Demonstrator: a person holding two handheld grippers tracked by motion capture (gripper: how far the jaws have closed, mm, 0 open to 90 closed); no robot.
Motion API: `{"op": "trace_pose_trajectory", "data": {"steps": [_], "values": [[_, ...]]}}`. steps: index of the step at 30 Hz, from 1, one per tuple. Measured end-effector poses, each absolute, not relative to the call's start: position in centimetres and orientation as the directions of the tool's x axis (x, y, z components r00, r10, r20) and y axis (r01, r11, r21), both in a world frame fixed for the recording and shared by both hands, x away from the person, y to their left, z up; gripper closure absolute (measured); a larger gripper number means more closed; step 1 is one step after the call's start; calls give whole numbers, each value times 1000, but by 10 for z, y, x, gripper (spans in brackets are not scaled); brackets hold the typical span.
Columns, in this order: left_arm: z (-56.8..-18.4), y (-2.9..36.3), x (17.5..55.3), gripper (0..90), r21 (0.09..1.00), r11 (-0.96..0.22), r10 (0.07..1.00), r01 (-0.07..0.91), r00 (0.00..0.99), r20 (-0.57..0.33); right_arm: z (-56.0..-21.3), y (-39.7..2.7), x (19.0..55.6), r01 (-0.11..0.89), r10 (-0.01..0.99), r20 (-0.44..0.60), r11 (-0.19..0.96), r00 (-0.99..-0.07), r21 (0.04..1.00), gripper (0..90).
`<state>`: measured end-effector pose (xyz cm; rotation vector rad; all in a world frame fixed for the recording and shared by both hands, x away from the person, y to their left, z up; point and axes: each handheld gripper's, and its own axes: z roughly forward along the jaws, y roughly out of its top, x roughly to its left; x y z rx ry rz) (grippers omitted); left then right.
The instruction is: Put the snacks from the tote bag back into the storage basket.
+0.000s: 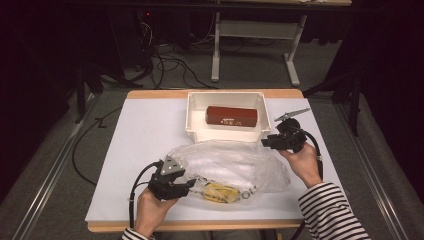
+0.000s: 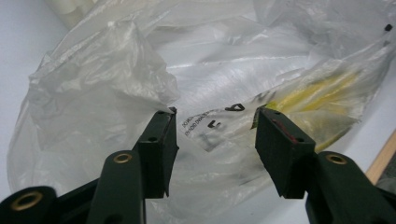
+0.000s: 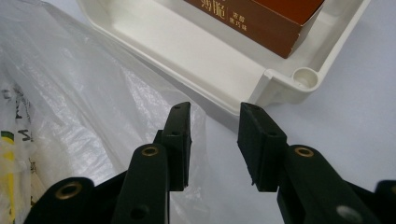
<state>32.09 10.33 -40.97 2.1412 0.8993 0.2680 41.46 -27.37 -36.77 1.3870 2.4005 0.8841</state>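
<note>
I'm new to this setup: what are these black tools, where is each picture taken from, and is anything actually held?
A person holds a black two-jaw tool in each hand: the left gripper and the right gripper. One picture looks down from above; the other two ride on each gripper, looking along its jaws. On the white-covered table lie a crumpled clear plastic bag with something yellow inside and a white plastic tray holding a reddish-brown box. Both grippers stand open at the bag; neither grips it yet.
</note>
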Motion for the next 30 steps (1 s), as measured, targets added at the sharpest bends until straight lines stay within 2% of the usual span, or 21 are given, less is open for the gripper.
{"op": "trace_pose_trajectory", "data": {"steps": [4, 11, 30], "values": [[-404, 102, 319, 551, 738, -448, 671, 506, 735, -97, -370, -279, 409, 699, 844, 101, 362, -527, 616, 653], [-402, 116, 316, 548, 745, -407, 705, 529, 700, -112, -375, -289, 396, 690, 846, 103, 349, -523, 635, 648], [-388, 156, 309, 529, 805, -305, 772, 509, 627, -104, -380, -308, 372, 682, 863, 120, 294, -490, 670, 616]]}}
